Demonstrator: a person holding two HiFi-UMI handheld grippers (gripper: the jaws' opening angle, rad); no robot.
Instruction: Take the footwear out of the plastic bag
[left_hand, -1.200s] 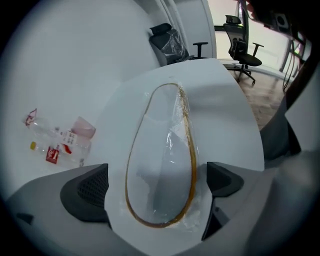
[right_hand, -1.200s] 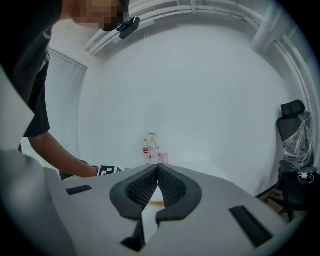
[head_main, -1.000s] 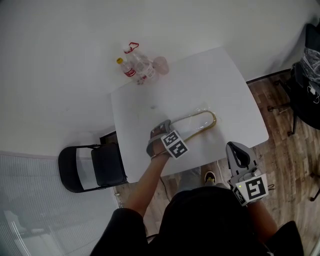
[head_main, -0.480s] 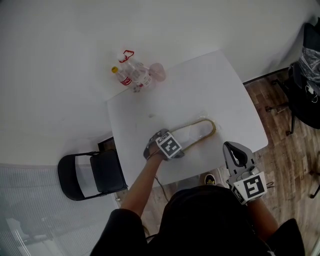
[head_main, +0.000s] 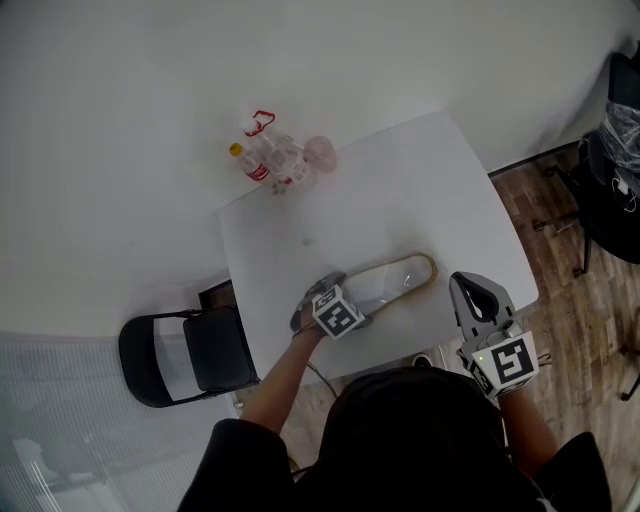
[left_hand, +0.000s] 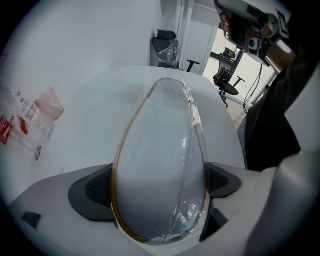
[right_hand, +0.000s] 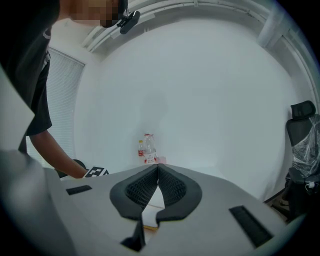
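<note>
— One clamp is enough, I'd say: the left gripper (left_hand: 158, 186) pinches the near end of the slipper (left_hand: 155, 130) on the table (head_main: 420, 180); the right gripper (right_hand: 157, 175), closed and empty, should open and tug loose film only.
— Thin, crinkly clear plastic bag (left_hand: 191, 107); flat white sole, tan rim.

— What sits between the left gripper (left_hand: 157, 189) jaws?
— A pale shoe (left_hand: 160, 135) with a tan rim, a clear bag (left_hand: 194, 117) clinging to it. Both jaws press its sides.
— And beneath?
— A white bench (left_hand: 90, 100), with bottles (left_hand: 20, 125) at the left.
</note>
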